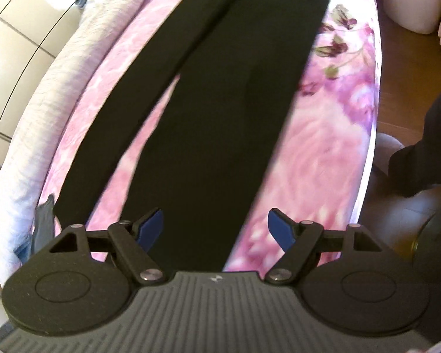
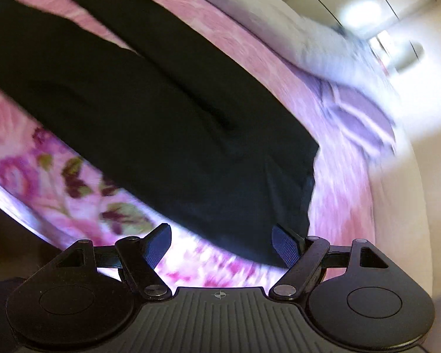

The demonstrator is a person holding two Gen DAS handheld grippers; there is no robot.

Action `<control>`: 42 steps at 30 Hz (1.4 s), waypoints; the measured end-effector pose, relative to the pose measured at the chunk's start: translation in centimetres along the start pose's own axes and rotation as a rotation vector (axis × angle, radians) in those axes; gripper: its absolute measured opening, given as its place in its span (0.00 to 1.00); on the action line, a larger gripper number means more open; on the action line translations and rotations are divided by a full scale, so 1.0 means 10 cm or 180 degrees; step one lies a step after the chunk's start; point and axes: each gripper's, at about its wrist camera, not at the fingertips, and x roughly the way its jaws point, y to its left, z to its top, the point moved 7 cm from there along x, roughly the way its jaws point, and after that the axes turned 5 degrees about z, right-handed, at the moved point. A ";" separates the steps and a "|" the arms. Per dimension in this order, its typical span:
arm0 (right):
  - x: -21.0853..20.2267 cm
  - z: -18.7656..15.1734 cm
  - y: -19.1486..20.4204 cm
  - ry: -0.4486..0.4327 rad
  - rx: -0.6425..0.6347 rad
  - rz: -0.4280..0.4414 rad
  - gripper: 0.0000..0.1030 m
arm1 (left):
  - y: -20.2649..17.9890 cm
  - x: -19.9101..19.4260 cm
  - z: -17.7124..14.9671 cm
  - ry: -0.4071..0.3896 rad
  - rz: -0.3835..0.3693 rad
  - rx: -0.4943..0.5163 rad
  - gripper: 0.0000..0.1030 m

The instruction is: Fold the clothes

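A pair of black trousers (image 1: 208, 108) lies flat and lengthwise on a bed with a pink floral cover (image 1: 323, 153). In the left wrist view the two legs run toward me and split near the cuffs. My left gripper (image 1: 215, 229) is open and empty above the nearer leg's end. In the right wrist view the trousers (image 2: 167, 123) lie diagonally, waist end near me. My right gripper (image 2: 222, 247) is open and empty, hovering over the waist corner and the bed cover (image 2: 82, 182).
A white quilt (image 1: 53, 97) lies along the far side of the bed, next to pale wardrobe doors (image 1: 17, 44). Brown wooden floor (image 1: 408, 214) borders the near side. A purple-and-white pillow (image 2: 358, 117) sits at the head end.
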 end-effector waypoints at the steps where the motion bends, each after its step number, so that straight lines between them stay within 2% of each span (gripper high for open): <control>1: 0.10 -0.01 -0.02 -0.0042 -0.0107 0.0035 0.76 | -0.09 0.08 0.08 0.0000 0.0020 0.0052 0.73; 4: 0.39 -0.08 0.00 -0.0131 -0.0397 0.0134 0.76 | -0.30 0.35 0.27 0.0012 0.0194 0.0178 0.72; 6: 0.57 -0.13 0.04 -0.0177 -0.0569 0.0193 0.76 | -0.41 0.54 0.35 0.0027 0.0310 0.0214 0.62; 8: 0.72 -0.18 0.15 -0.0205 -0.0673 0.0245 0.76 | -0.48 0.67 0.37 -0.0012 0.0429 0.0303 0.59; 10: 0.85 -0.21 0.27 -0.0231 -0.0735 0.0312 0.76 | -0.54 0.78 0.38 -0.0066 0.0545 0.0421 0.61; 11: 0.89 -0.22 0.34 -0.0253 -0.0765 0.0340 0.76 | -0.55 0.81 0.37 -0.0103 0.0599 0.0472 0.66; 13: 0.93 -0.20 0.51 -0.0337 -0.0836 0.0355 0.76 | -0.48 0.81 0.27 -0.0156 0.0710 0.0534 0.66; 15: 0.95 -0.16 0.66 -0.0439 -0.0895 0.0359 0.76 | -0.30 0.83 0.05 0.0009 0.0851 0.0489 0.64; 16: 0.97 -0.14 0.74 -0.0491 -0.0929 0.0353 0.76 | -0.17 0.85 -0.10 0.0175 0.0898 0.0406 0.62; 20: 1.06 -0.09 0.93 -0.0650 -0.1060 0.0234 0.76 | 0.28 1.00 -0.72 0.0810 0.0913 0.0100 0.35; 21: 1.10 -0.10 0.95 -0.0669 -0.1082 0.0209 0.76 | 0.36 1.03 -0.83 0.0917 0.0906 0.0045 0.33; 23: 1.18 -0.13 0.96 -0.0687 -0.1121 0.0156 0.76 | 0.42 1.06 -0.90 0.0958 0.0872 0.0045 0.29; 24: 1.21 -0.17 0.92 -0.0698 -0.1147 0.0122 0.76 | 0.42 1.07 -0.91 0.0966 0.0847 0.0067 0.22; 27: 1.30 -0.33 0.74 -0.0745 -0.1244 -0.0004 0.76 | 0.36 1.12 -0.92 0.0995 0.0787 0.0155 0.12; 29: 1.37 -0.46 0.58 -0.0721 -0.1295 -0.0117 0.76 | 0.35 1.12 -0.93 0.1012 0.0804 0.0144 0.10; 37: 1.88 -1.37 -0.63 0.0025 -0.1502 -0.0818 0.76 | 0.39 1.18 -0.86 0.1117 0.0768 0.0090 0.08; 39: 1.99 -1.52 -0.84 0.0102 -0.1619 -0.0906 0.76 | 0.39 1.19 -0.84 0.1163 0.0767 0.0099 0.08; 42: 2.09 -1.57 -0.96 0.0043 -0.1769 -0.0890 0.76 | 0.38 1.20 -0.80 0.1270 0.0753 0.0078 0.08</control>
